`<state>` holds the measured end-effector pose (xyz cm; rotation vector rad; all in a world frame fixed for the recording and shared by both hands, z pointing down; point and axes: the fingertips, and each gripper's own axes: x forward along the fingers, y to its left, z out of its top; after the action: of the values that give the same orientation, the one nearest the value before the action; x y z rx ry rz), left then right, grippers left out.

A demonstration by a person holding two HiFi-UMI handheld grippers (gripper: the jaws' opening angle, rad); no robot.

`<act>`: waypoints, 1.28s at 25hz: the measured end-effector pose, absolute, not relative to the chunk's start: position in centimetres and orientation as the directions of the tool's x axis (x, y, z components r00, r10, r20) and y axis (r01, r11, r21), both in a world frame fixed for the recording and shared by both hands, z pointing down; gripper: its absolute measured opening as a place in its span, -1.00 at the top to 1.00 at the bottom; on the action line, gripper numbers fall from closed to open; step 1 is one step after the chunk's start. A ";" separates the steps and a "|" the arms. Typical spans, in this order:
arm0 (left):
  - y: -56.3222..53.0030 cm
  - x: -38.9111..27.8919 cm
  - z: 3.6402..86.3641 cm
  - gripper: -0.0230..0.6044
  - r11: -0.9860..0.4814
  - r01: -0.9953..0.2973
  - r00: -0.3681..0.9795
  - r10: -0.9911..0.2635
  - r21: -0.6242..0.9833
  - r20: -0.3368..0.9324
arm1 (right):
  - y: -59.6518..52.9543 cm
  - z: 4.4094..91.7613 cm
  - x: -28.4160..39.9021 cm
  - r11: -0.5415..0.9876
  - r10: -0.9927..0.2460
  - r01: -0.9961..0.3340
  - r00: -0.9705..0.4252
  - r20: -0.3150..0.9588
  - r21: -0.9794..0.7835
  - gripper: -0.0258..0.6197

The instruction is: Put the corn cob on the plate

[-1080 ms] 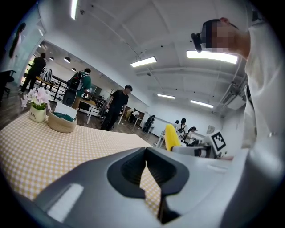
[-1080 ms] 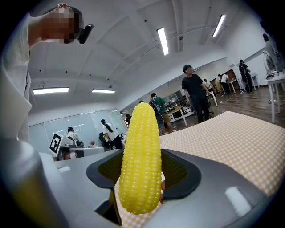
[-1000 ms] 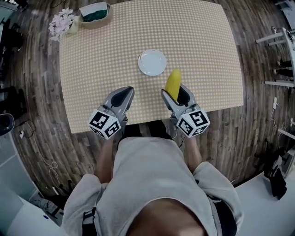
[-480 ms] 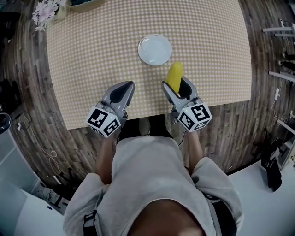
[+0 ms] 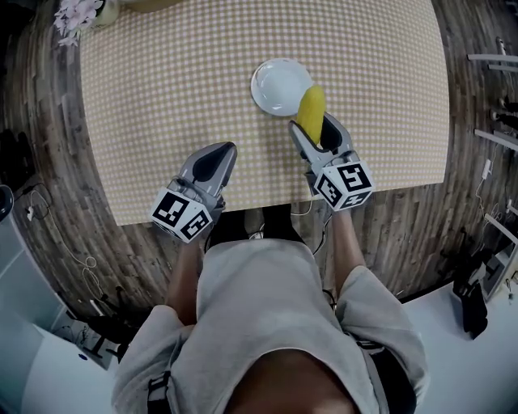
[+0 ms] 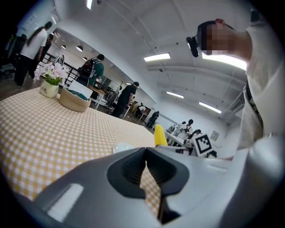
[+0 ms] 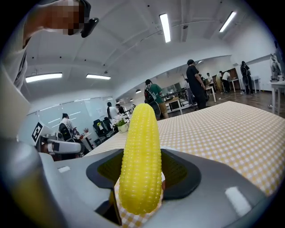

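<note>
The right tongs [image 5: 314,125] clamp the corn cob [image 5: 311,109], the plate [image 5: 271,81] just ahead of them. The left tongs [image 5: 217,158] are closed, empty.

Right gripper [image 5: 314,129] clamped on the corn cob [image 5: 312,109] — cob tip overlaps the near-right rim of the white plate [image 5: 273,85]. Left gripper [image 5: 218,158], jaws together, over the checkered table [image 5: 162,81] near its front edge — well apart from the plate. Flowers [image 5: 77,14] at far-left corner.
</note>
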<state>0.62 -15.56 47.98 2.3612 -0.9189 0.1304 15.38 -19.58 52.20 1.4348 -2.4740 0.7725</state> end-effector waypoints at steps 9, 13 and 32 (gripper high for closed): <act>-15.9 0.1 48.8 0.90 -0.564 -0.649 0.749 -0.594 0.511 0.294 | -23.8 54.3 14.6 0.438 -0.732 -0.847 -0.531 0.427 -0.302 0.12; -16.1 -0.5 49.1 0.90 -0.561 -0.650 0.747 -0.596 0.513 0.295 | -24.7 55.5 13.9 0.498 -0.693 -0.841 -0.533 0.485 -0.213 0.12; -16.3 -1.9 49.6 0.90 -0.514 -0.669 0.721 -0.625 0.537 0.300 | -25.6 59.7 11.6 0.854 -0.461 -0.478 -0.517 0.721 0.204 0.12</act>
<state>-1.88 -16.34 49.64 2.2817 -0.9762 0.0900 11.62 -25.56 59.65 0.6786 -2.1925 0.0254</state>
